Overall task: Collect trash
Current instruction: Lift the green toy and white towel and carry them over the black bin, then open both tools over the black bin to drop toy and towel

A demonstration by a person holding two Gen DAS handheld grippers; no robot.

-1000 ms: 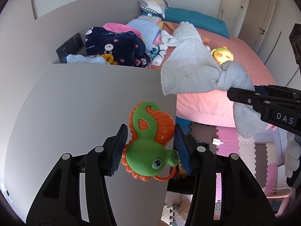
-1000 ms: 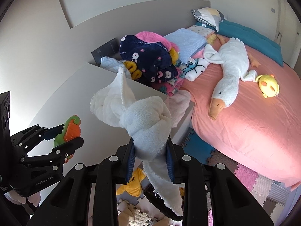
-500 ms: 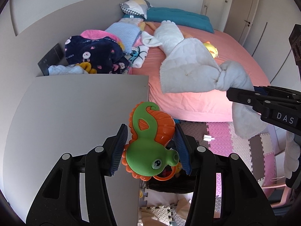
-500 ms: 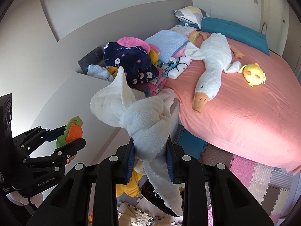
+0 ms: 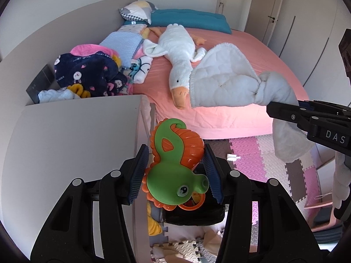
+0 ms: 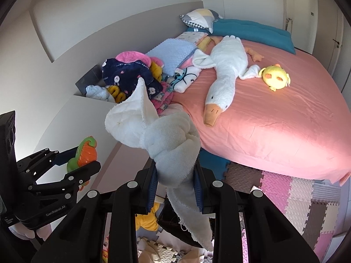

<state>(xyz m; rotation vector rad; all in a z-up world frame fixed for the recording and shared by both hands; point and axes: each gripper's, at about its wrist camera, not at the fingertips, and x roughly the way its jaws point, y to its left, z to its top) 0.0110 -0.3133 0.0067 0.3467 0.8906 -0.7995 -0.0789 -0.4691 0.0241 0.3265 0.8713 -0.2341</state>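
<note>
My left gripper (image 5: 174, 173) is shut on a green and orange seahorse toy (image 5: 173, 166), its pads pressing both sides; the same toy (image 6: 84, 153) and the left gripper (image 6: 75, 160) show at the left of the right wrist view. My right gripper (image 6: 175, 186) is shut on a knotted white towel (image 6: 162, 135) that sticks up and trails down between the fingers. In the left wrist view the towel (image 5: 228, 83) hangs from the right gripper (image 5: 283, 109) at the right edge. Both grippers hover over the gap beside a grey cabinet top (image 5: 72, 140).
A pink bed (image 6: 274, 114) carries a white goose plush (image 6: 226, 74), a yellow plush (image 6: 275, 76), folded blankets (image 5: 92, 74) and pillows. Pink and grey foam mats (image 5: 263, 160) cover the floor. A dark bin (image 5: 195, 214) and clutter lie below the grippers.
Both grippers have shifted sideways away from the grey cabinet top toward the bed and floor mats, rolling slightly. Each keeps its hold, the seahorse toy in the left and the towel in the right.
</note>
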